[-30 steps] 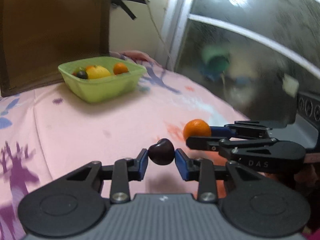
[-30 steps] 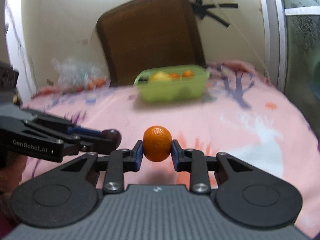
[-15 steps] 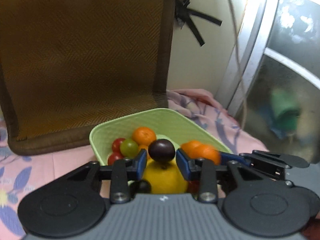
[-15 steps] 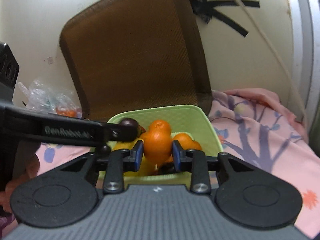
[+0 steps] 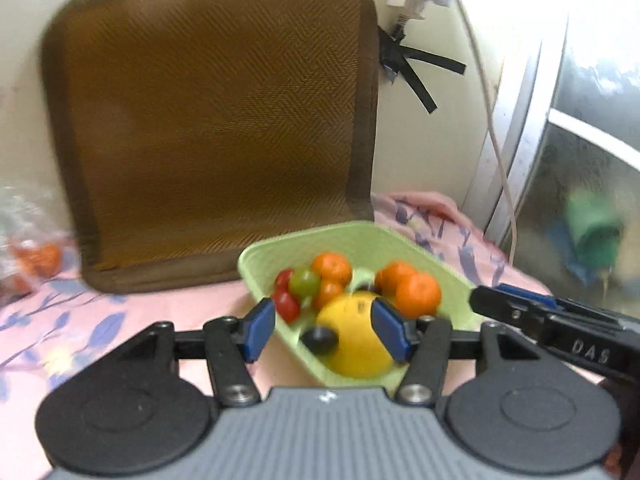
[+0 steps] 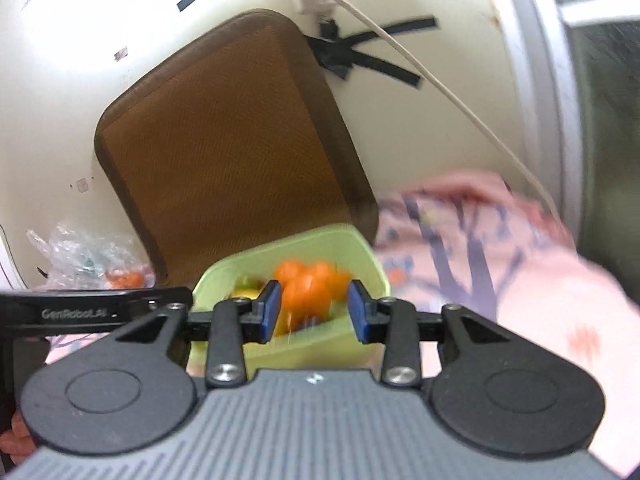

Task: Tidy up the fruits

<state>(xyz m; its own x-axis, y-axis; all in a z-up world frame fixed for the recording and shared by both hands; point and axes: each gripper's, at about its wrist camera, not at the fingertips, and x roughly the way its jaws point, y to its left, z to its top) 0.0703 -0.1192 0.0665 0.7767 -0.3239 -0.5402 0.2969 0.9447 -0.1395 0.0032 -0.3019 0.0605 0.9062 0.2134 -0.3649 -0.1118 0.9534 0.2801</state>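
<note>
Green plastic bowl (image 5: 420,240) rests on the pink floral cloth (image 5: 120,312) in front of a brown woven cushion (image 5: 208,120) leaning on the wall. It contains a yellow citrus fruit (image 5: 356,340), several mandarins (image 5: 418,294), red cherry tomatoes (image 5: 287,306), a green grape (image 5: 305,283) and a dark plum (image 5: 319,340). The left gripper (image 5: 326,336) hangs over the bowl's near edge, jaws apart and empty. The right gripper (image 6: 314,316) is likewise spread, with blurred mandarins (image 6: 306,294) visible between its pads; contact cannot be determined. Motion blur obscures the bowl contents in the right wrist view. A clear plastic bag (image 6: 88,256) with orange contents lies at left, indistinct.
</note>
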